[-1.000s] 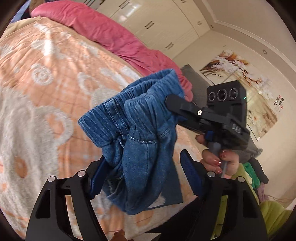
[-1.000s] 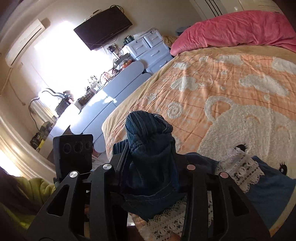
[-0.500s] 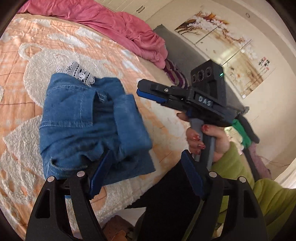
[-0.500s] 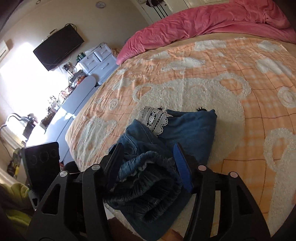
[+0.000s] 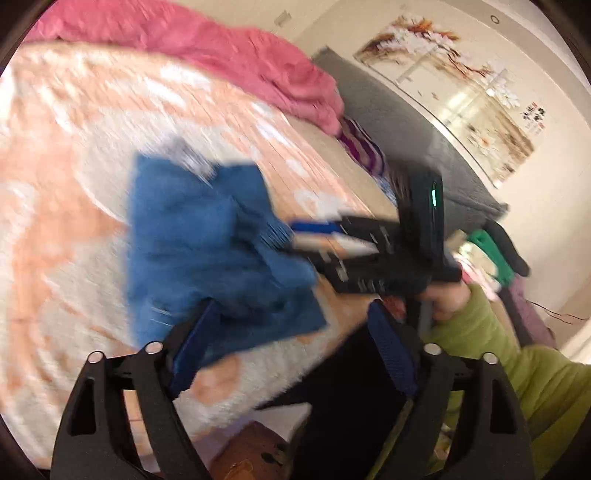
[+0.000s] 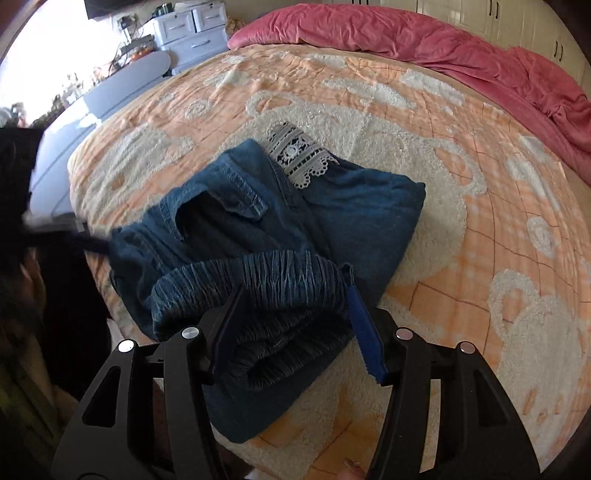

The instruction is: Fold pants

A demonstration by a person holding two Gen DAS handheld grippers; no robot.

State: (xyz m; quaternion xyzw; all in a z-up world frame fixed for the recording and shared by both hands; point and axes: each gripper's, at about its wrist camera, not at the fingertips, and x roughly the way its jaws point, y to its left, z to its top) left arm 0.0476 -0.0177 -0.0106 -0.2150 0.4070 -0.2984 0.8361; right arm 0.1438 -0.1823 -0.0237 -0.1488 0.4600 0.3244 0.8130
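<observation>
The blue denim pants (image 6: pixel 295 229) lie in a folded bundle on the orange bedspread near the bed's front edge, with white lace trim (image 6: pixel 299 155) showing at the far side. My right gripper (image 6: pixel 295 314) is open, its jaws on either side of the ribbed elastic waistband (image 6: pixel 258 273), which lies on top of the bundle. My left gripper (image 5: pixel 288 325) is open and empty, just off the near edge of the pants (image 5: pixel 207 240). The left wrist view is motion-blurred and shows the right gripper (image 5: pixel 317 236) at the pants' right side.
A pink duvet (image 6: pixel 443 40) is bunched along the far side of the bed. A grey headboard (image 5: pixel 406 140) and a striped cloth (image 5: pixel 362 147) are to the right. White drawers (image 6: pixel 195 29) and a long bench (image 6: pixel 110 88) stand off the left side of the bed.
The pants went from held up in the air to lying on the bed. Both grippers let go of them, and the right gripper's jaws have opened wider around the waistband. The left gripper is moving.
</observation>
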